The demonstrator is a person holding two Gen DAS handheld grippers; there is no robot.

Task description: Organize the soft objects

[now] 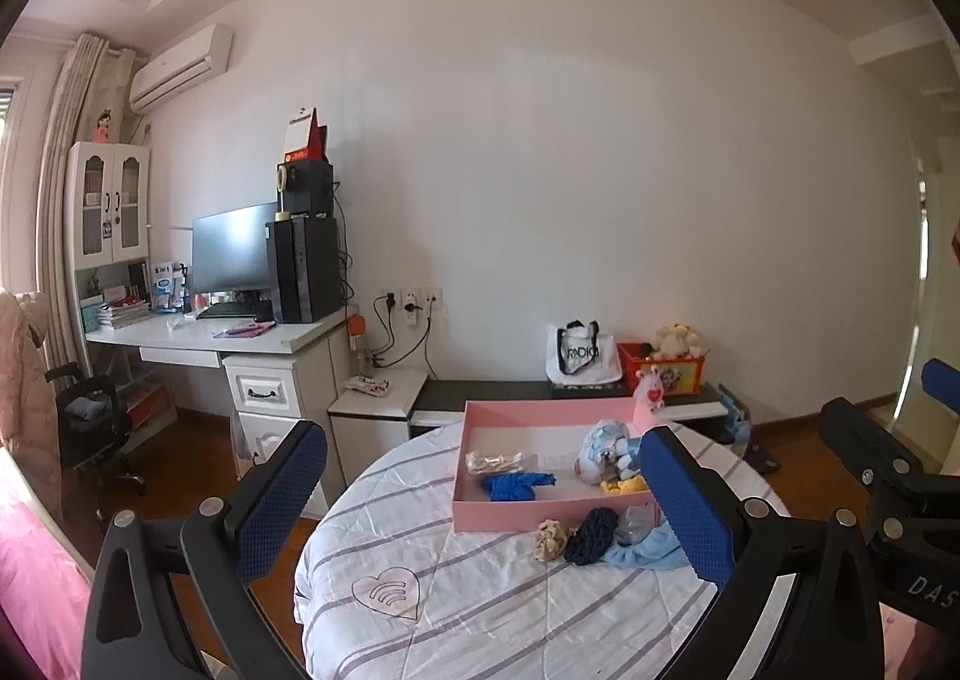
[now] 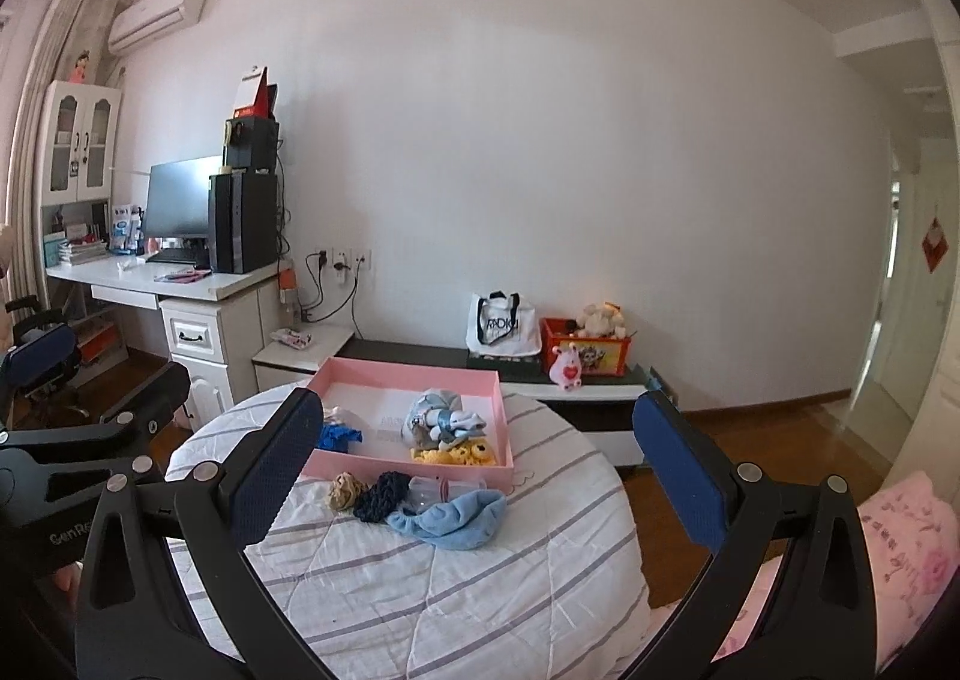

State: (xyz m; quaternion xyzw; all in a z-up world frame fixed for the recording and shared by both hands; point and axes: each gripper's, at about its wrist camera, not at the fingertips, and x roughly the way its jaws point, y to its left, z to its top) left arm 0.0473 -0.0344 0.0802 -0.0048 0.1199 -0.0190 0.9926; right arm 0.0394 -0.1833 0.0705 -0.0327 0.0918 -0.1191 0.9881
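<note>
Right wrist view | both claws, left gripper [image 1: 483,494] and right gripper [image 2: 480,470], gape empty | beige scrunchie [image 2: 342,491], navy scrunchie [image 2: 379,495], blue cloth [image 2: 459,518] lie just before pink tray [image 2: 414,469] | step: approach; next: descend, pinch one, lift over tray's front wall.

A round table [image 2: 420,590] is covered in soft, matt white quilted cloth with grey stripes. On it sits a pink tray [image 2: 414,374] of smooth matt cardboard. In front of the tray lie a fluffy pale blue terry cloth [image 2: 456,518], a chunky dark navy knitted piece [image 2: 381,494] and a crinkled beige fabric scrunchie [image 2: 342,491]. Inside it are a fuzzy yellow knit [image 2: 456,455] and a bright blue, slightly shiny item [image 1: 513,485]. Both grippers, left [image 1: 486,506] and right [image 2: 480,476], have matt black plastic frames, textured blue rubbery pads [image 2: 678,476] and bright metal screws
</note>
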